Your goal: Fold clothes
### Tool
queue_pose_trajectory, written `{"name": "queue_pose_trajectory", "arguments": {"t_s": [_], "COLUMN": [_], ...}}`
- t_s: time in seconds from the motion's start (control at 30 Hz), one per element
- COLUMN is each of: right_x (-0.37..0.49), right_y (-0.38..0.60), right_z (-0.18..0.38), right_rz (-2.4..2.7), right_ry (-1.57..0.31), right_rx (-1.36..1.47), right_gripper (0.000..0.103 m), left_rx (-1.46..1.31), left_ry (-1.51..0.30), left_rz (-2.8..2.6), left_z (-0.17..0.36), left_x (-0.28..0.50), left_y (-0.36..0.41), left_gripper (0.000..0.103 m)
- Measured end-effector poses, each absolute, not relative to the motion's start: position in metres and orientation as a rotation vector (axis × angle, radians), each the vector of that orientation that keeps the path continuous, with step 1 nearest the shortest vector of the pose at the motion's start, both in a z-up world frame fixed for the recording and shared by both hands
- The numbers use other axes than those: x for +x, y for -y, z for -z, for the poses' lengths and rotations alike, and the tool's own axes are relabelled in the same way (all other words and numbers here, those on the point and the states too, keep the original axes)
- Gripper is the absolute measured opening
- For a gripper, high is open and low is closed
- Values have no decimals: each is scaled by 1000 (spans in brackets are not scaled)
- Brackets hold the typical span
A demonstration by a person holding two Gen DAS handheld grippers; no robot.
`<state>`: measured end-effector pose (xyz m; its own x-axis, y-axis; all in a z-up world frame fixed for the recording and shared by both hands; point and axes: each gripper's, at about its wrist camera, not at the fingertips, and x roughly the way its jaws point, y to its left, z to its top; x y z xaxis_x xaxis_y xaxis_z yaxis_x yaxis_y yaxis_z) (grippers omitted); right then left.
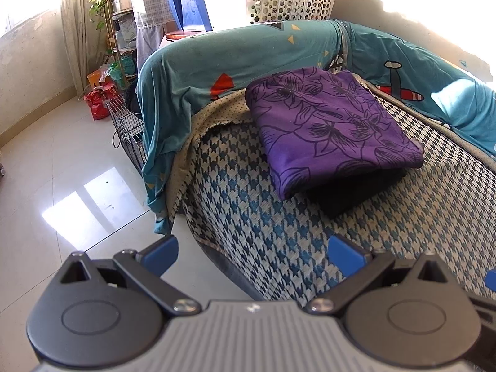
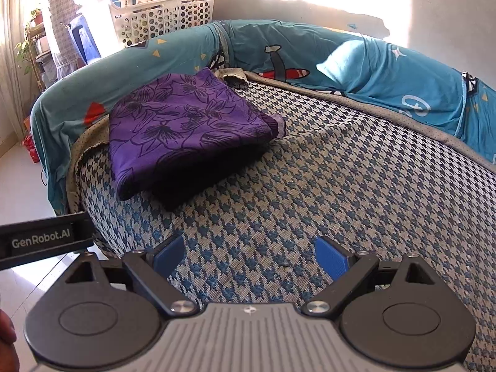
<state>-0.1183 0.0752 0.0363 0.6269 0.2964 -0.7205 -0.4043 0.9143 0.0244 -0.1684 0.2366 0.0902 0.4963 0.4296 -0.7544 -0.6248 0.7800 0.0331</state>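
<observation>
Both tongs are spread wide with nothing in them: the left gripper (image 1: 252, 252) hangs over the near corner of the sofa seat with its blue pads (image 1: 345, 255) well apart, and the right gripper (image 2: 248, 255) is the same story, jaws apart over bare houndstooth cushion (image 2: 341, 186). The stuff that matters is the purple floral garment (image 1: 328, 124), already folded into a neat rectangle and lying on top of a folded black garment (image 1: 353, 195), the two making a little stack. From the left wrist camera the stack sits at about 1 o'clock, up the seat toward the teal sofa cover (image 1: 217, 62); from the right wrist camera it's more like 11 o'clock, well apart from the pads. So my read is that we're between pieces: this stack looks done and nothing is in hand. There's a white laundry basket (image 1: 288, 3) behind the sofa back at 12 o'clock, too washed out by sun to tell what's in it. Next move probably calls for fetching a fresh unfolded piece, since I can't see one anywhere on the seat, and laying it flat on the open cushion at 3 o'clock of the stack without bumping it.
</observation>
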Motion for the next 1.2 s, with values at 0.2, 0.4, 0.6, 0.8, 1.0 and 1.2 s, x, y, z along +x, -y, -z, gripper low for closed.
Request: {"name": "queue_pose_trajectory", "arguments": {"t_s": [0.2,0.4,0.6,0.8,1.0,1.2], "right_x": [-115,-113,-112,-113,-114,-113], "right_y": [-75,-77,-78,-80,-80,-79], "right_z": [-32,-29,-28,-28,-28,-28], "right_rz": [-407,-417,-414,-410,-408,-407], "right_ry": [-819,-838,-843,-842,-840,-842], "right_rx": [-141,-160,-168,-183,-186,-187], "right_gripper": [92,92,92,92,92,92], "left_rx": [-252,-251,-250,-254,-252,-249], "left_ry": [-840,-848,-851,-849,-853,-853], "left_rz": [-639,-634,-633,-635,-637,-635], "left_z": [-86,-83,-82,-83,-82,-82], "left_x": [-164,-161,-161,-162,-161,-161], "left_y": [-236,-235,-235,-236,-236,-234], "left_gripper": [103,103,103,103,103,103]}}
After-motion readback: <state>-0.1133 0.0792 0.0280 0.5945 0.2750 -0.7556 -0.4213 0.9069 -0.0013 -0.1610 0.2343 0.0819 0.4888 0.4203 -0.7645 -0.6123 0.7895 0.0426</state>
